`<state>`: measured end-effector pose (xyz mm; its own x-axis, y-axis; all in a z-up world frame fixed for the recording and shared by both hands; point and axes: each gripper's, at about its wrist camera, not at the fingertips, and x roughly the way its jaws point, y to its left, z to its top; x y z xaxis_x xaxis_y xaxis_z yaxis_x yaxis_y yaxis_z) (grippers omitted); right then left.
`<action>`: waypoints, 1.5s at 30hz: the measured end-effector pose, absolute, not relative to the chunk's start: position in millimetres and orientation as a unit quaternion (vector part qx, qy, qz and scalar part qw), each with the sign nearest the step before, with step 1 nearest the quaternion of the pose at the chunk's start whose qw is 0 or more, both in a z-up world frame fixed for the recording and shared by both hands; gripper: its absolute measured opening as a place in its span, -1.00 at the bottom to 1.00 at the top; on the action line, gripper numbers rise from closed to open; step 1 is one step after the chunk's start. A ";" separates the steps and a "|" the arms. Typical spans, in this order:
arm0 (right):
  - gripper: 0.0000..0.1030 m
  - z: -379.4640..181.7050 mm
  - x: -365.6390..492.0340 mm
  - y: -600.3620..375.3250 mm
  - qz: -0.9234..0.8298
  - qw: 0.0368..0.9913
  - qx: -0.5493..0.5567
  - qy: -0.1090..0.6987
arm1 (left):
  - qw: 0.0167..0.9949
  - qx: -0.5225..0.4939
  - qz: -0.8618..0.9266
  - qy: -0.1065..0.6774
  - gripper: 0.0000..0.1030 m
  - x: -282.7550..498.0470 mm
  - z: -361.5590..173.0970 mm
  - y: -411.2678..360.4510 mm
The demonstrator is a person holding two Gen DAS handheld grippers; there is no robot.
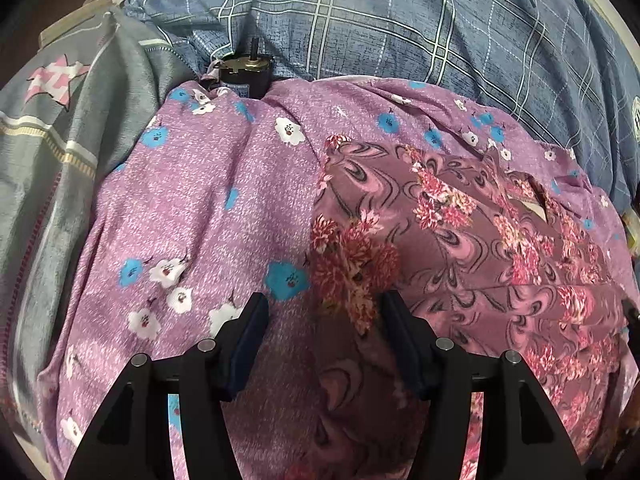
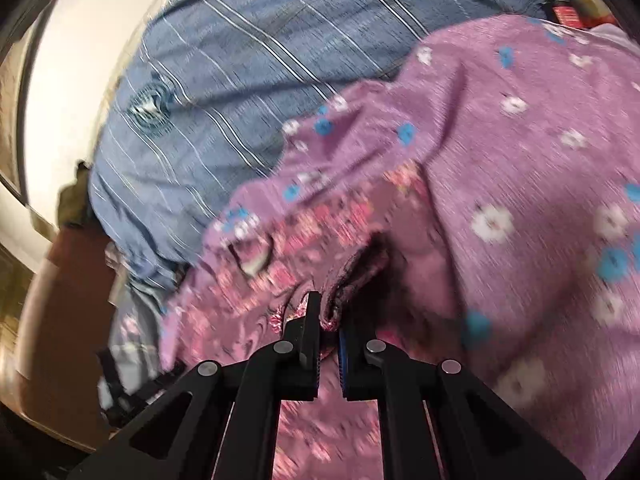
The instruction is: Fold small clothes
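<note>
A small maroon garment with pink flowers and swirls [image 1: 460, 220] lies on a larger purple cloth printed with blue and white flowers [image 1: 224, 184]. My left gripper [image 1: 324, 312] hovers open over the maroon garment's left edge, its fingers apart and nothing pinched between them. In the blurred right wrist view, my right gripper [image 2: 326, 312] is shut on a bunched fold of the maroon garment [image 2: 320, 220], and the fabric puckers at the fingertips. The purple cloth [image 2: 500, 140] fills the right side of that view.
A blue plaid bedsheet [image 1: 400, 20] lies under and behind the clothes. A grey striped blanket with a pink star [image 1: 60, 120] is at the left. A small black cylindrical object [image 1: 244, 72] sits at the purple cloth's far edge. Brown furniture [image 2: 52, 280] borders the bed.
</note>
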<state>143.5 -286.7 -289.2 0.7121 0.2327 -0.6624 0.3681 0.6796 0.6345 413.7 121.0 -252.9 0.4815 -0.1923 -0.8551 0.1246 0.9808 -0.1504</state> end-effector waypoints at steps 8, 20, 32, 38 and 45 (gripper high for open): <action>-0.42 -280.5 123.6 -286.6 -0.132 0.833 0.367 0.391 | 0.872 0.008 -0.066 0.485 0.13 390.8 -243.3 123.7; -0.59 -252.6 159.4 -224.1 -0.007 0.889 0.283 0.360 | 0.872 0.051 -0.185 0.449 0.08 353.5 -221.4 80.1; -0.56 -289.1 244.7 -167.3 0.117 0.809 0.259 0.515 | 0.859 0.091 -0.203 0.460 0.04 368.6 -243.6 67.0; -1.00 -302.8 274.0 -166.9 0.063 0.820 0.238 0.517 | 0.855 0.124 -0.221 0.452 0.05 362.1 -245.4 64.6; -0.82 -285.6 264.0 -192.6 0.041 0.853 0.257 0.452 | 0.845 0.133 -0.262 0.448 -0.11 353.3 -236.5 68.9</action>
<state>264.0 -192.6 -285.6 0.5874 0.3029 -0.7505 0.1626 0.8643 0.4760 353.3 68.9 -236.5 0.4623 -0.3232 -0.8257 0.5613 0.8276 -0.0096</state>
